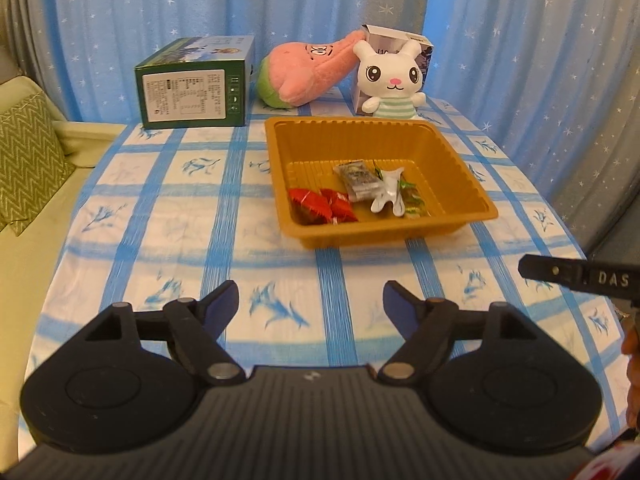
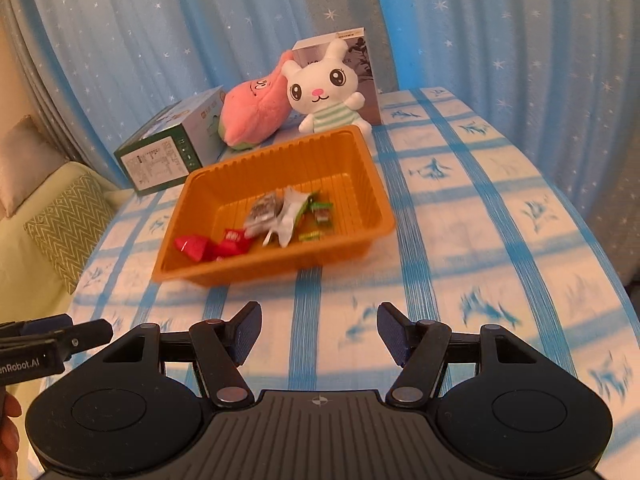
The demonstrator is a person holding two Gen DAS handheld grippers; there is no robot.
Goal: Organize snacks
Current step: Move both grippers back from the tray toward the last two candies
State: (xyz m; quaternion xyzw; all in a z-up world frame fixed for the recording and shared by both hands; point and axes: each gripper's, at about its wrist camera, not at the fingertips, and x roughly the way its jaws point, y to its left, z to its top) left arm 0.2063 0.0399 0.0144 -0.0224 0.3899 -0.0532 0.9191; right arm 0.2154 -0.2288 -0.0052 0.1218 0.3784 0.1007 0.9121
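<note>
The left gripper [image 1: 311, 304] and the right gripper [image 2: 319, 333] both hang above the near part of the tabletop [image 1: 160, 216] with their jaws spread apart and nothing between them. The snacks lie together inside the orange tray [image 1: 476, 190]: red wrappers [image 1: 320, 205] at its left, a grey packet [image 1: 358, 180], a white packet [image 1: 386, 192] and green wrappers [image 1: 414, 200] beside them. Behind the tray stand a green box [image 1: 192, 88], a pink plush [image 1: 308, 70] and a white bunny plush [image 1: 392, 80]
</note>
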